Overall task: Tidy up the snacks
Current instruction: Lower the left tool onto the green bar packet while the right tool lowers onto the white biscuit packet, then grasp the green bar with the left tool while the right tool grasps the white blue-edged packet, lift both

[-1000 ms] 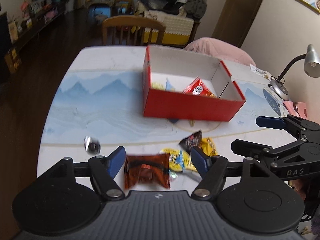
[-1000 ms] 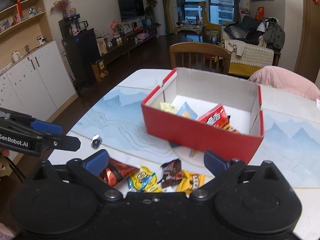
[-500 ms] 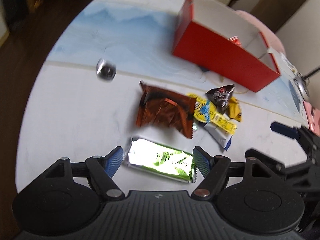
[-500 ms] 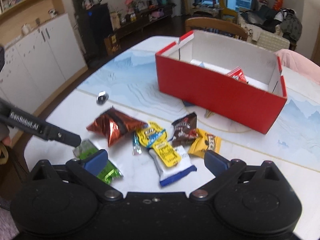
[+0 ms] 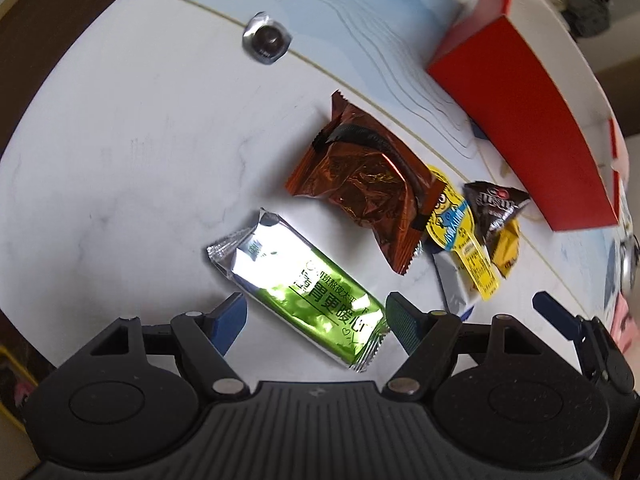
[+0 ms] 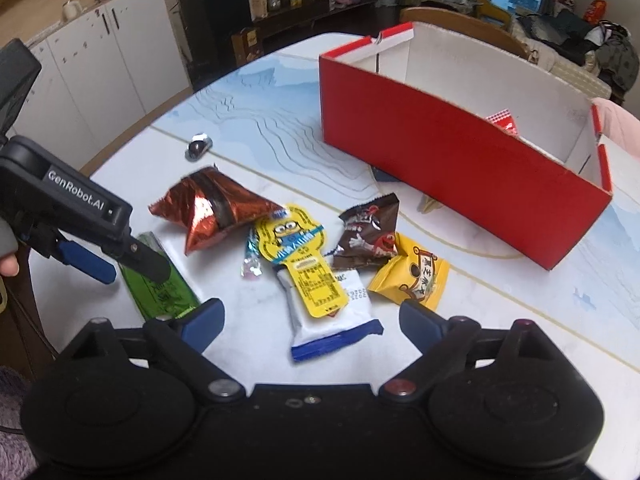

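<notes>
A green foil snack bar (image 5: 296, 284) lies slantwise on the white table between the fingers of my left gripper (image 5: 316, 320), which is open and low over it; the pads do not press it. From the right wrist view the left gripper (image 6: 120, 268) covers part of that bar (image 6: 160, 292). My right gripper (image 6: 312, 320) hangs over a white-and-blue packet (image 6: 332, 320) under a yellow cartoon packet (image 6: 304, 256). Its jaws are closing and the pads stand clear of the packet. The red box (image 6: 460, 168) stands beyond with a red snack (image 6: 502, 120) inside.
Loose on the table are an orange-brown foil pouch (image 5: 360, 184), a dark brown candy bag (image 6: 368, 232), a yellow packet (image 6: 412, 276) and a small silver-wrapped sweet (image 5: 266, 40). The table's rounded edge runs close on the left. A wooden chair (image 6: 460, 24) stands behind the box.
Both grippers have come down toward the table. The left one tipped downward and rolled, and the green bar now lies between its fingers. The right jaws have narrowed a little.
</notes>
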`<state>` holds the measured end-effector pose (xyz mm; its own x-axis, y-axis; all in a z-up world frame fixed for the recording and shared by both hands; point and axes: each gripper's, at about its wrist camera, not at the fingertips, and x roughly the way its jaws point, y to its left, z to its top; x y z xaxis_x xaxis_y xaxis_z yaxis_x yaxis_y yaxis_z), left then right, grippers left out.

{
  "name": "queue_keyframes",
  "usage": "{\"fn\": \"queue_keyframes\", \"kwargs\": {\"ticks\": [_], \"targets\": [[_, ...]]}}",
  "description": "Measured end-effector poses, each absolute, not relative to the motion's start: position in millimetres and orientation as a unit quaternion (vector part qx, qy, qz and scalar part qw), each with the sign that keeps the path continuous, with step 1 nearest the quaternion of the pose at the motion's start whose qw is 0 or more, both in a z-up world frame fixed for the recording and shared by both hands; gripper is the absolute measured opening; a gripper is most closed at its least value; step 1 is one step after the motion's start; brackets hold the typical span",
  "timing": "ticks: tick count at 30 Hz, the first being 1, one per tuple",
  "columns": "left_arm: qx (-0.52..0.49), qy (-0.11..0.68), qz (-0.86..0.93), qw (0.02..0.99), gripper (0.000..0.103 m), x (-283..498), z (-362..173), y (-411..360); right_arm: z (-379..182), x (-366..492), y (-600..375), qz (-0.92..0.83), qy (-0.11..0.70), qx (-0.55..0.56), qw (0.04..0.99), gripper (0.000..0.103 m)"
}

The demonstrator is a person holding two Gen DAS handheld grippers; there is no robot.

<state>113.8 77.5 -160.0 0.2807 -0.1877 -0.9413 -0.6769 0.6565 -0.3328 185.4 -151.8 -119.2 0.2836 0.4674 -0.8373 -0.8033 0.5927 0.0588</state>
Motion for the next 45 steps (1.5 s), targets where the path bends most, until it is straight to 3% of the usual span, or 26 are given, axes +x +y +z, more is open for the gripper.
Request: {"fn": "queue_keyframes", "kwargs": {"ticks": [12, 27, 31, 33, 37, 45], "targets": [[-0.4, 0.567, 0.243, 0.678, 0.076, 124, -171, 71, -151, 203, -145, 0.441, 0.447, -0.243, 0.739, 0.084], [-0.362, 0.574, 0.263, 0.685, 0.075, 135, -173, 51, -165, 204, -129, 0.464, 0.426, -0.274, 0.727, 0.078], [-0.356, 0.576, 0.262, 0.688, 0.066, 136, -173, 50, -165, 204, -128, 0.457, 0.427, -0.266, 0.734, 0.076], [-0.36, 0.573, 0.258, 0.689, 0.062, 133, -172, 53, -165, 204, -129, 0.452, 0.426, -0.261, 0.739, 0.072], [-0.367, 0.571, 0.247, 0.692, 0.056, 126, -172, 58, -161, 199, -131, 0.444, 0.422, -0.257, 0.747, 0.054], [-0.359, 0.572, 0.217, 0.704, 0.052, 120, -174, 62, -158, 182, -138, 0.408, 0.427, -0.254, 0.766, 0.048]]}}
